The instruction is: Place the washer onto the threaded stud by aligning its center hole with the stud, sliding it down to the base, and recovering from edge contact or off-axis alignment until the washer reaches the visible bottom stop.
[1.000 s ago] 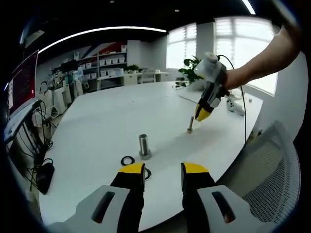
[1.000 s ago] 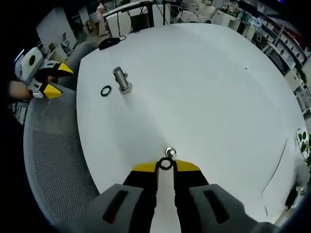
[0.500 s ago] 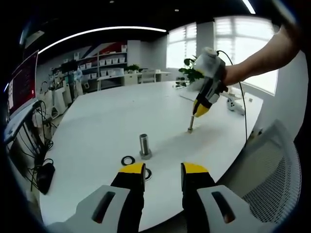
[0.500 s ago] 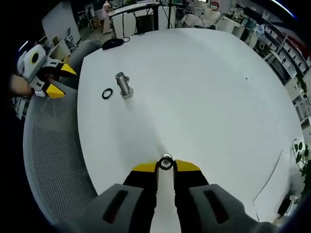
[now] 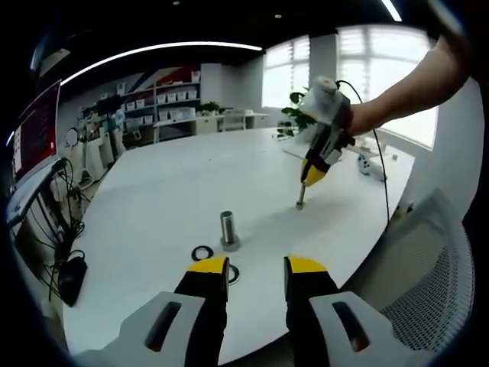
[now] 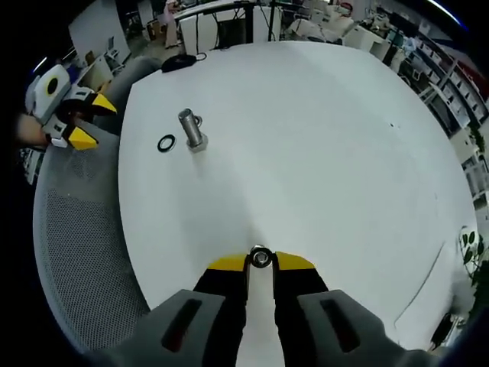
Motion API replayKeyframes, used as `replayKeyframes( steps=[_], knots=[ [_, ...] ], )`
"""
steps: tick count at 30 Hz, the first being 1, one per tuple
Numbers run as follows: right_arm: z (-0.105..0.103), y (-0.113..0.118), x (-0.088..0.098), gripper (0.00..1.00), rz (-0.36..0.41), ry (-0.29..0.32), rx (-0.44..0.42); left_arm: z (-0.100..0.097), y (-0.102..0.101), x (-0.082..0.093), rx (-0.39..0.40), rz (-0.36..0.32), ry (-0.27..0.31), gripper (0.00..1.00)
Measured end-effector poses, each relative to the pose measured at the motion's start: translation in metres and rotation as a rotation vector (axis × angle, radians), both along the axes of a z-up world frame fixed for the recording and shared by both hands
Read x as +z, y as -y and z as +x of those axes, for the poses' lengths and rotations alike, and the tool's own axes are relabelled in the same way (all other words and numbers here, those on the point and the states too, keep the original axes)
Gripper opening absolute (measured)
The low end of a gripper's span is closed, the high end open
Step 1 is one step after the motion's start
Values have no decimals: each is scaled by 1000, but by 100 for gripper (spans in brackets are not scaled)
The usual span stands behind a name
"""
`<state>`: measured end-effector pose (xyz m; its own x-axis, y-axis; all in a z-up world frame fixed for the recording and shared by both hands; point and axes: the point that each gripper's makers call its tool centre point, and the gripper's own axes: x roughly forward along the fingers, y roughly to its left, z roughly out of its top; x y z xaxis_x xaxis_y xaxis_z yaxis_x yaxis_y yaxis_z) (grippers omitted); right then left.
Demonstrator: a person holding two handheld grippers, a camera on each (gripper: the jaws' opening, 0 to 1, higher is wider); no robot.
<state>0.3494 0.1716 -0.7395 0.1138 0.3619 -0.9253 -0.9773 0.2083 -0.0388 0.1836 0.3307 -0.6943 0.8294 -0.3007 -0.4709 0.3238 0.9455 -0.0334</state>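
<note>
Washer [image 6: 261,258] sits pinched edge-on at the tips of my right tool [image 6: 260,262], right over the thin threaded stud [image 5: 300,198] on the white table [image 6: 321,153]. My left tool [image 5: 257,269] hangs half-open and empty near the big bolt [image 5: 228,230] and spare washers [image 5: 202,252]. From this angle I can't judge whether hole and stud line up — if I'm tilted or off-axis, the rim could catch the stud's top and the washer could twist out of my grip.

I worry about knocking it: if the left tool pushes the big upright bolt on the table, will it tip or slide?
The big bolt stands on its wide head, so it probably slides first. It is tall, so a high push may tip it. It looks like metal, likely heavy.
</note>
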Motion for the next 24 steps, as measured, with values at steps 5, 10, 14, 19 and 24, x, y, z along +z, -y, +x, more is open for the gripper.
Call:
replayKeyframes(
  steps=[5, 10, 14, 19, 24],
  knots=[
    [0, 0, -4, 14, -12, -6, 5, 0, 0, 0, 2, 2, -1, 27],
    [1, 2, -11, 14, -27, -12, 9, 0, -1, -1, 2, 6, -1, 26],
    [0, 1, -17, 14, -37, -19, 19, 0, 0, 0, 1, 2, -1, 26],
    [0, 0, -27, 14, -58, -28, 30, 0, 0, 0, 2, 3, -3, 26],
    [-2, 0, -37, 14, -75, -35, 40, 1, -1, -1, 2, -1, -2, 26]
  ],
)
